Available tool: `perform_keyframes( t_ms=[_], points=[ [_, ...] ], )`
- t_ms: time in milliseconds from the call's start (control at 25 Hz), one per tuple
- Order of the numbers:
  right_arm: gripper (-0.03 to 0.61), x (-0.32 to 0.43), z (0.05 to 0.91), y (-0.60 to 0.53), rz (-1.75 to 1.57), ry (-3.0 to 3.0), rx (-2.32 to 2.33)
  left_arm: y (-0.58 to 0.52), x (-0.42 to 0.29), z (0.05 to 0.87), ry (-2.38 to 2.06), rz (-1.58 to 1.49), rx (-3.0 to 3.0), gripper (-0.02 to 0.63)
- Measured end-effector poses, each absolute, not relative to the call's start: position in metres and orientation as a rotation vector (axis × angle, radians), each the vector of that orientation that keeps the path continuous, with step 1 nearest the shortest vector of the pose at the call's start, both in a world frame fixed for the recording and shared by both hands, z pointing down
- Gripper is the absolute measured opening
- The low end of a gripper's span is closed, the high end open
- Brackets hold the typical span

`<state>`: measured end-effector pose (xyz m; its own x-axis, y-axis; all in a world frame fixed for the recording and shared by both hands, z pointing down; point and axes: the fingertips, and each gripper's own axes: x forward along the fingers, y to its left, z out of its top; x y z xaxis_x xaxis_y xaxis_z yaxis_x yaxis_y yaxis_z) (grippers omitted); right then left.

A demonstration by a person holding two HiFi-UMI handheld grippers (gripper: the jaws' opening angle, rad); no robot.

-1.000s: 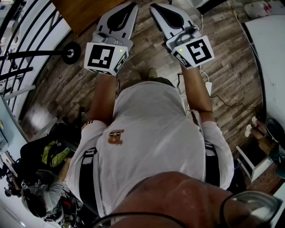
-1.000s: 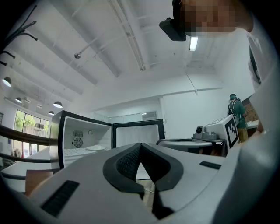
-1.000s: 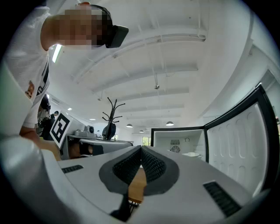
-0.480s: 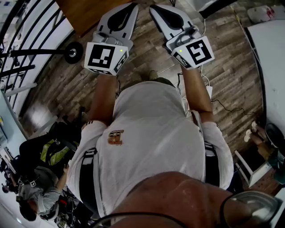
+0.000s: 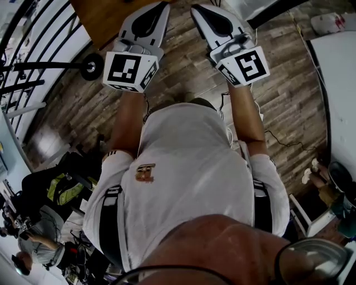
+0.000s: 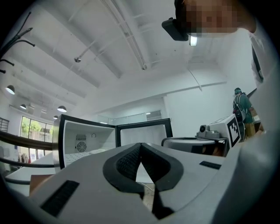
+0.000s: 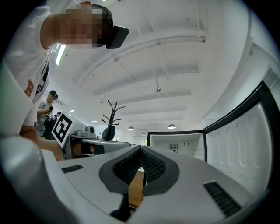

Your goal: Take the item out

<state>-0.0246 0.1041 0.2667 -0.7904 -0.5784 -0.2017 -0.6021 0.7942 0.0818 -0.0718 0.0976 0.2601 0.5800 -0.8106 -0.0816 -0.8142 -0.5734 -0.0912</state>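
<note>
Left gripper (image 6: 141, 144) and right gripper (image 7: 141, 148) are both sitting pressed together, pinching nothing. The open fridge (image 6: 81, 135) is standing ahead of both, up-left of the left tips and up-right of the right tips. No item is showing inside.

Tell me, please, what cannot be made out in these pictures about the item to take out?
- Left gripper view: the left tongs cover the lower part of the open fridge; no item can be told inside.
- Right gripper view: the right tongs hide the fridge's floor likewise.
- Head view: the fridge is out of frame; only a wooden table corner shows.
</note>
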Motion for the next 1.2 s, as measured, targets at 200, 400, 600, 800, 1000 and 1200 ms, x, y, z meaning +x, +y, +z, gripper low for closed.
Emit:
perform_keyframes(
  t_ms=[200, 400, 600, 800, 1000, 1200],
  points=[
    [0.034, -0.007, 0.269, 0.092, 0.204, 2.818, -0.906, 0.087, -0.058, 0.261, 1.421, 0.029, -2.655, 0.018],
    [0.034, 0.005, 0.272, 0.084, 0.204, 2.833, -0.873, 0.079, -0.05, 0.26, 1.463, 0.022, -2.62, 0.018],
    [0.034, 0.014, 0.274, 0.075, 0.208, 2.837, -0.854, 0.07, -0.044, 0.261, 1.486, -0.001, -2.59, 0.018],
    [0.034, 0.016, 0.274, 0.064, 0.217, 2.844, -0.85, 0.058, -0.042, 0.26, 1.493, -0.015, -2.581, 0.018],
    [0.034, 0.015, 0.273, 0.052, 0.248, 2.853, -0.869, 0.042, -0.045, 0.262, 1.495, -0.003, -2.583, 0.018],
    [0.034, 0.015, 0.274, 0.027, 0.261, 2.856, -0.898, 0.015, -0.046, 0.263, 1.478, 0.005, -2.586, 0.018]
  ],
)
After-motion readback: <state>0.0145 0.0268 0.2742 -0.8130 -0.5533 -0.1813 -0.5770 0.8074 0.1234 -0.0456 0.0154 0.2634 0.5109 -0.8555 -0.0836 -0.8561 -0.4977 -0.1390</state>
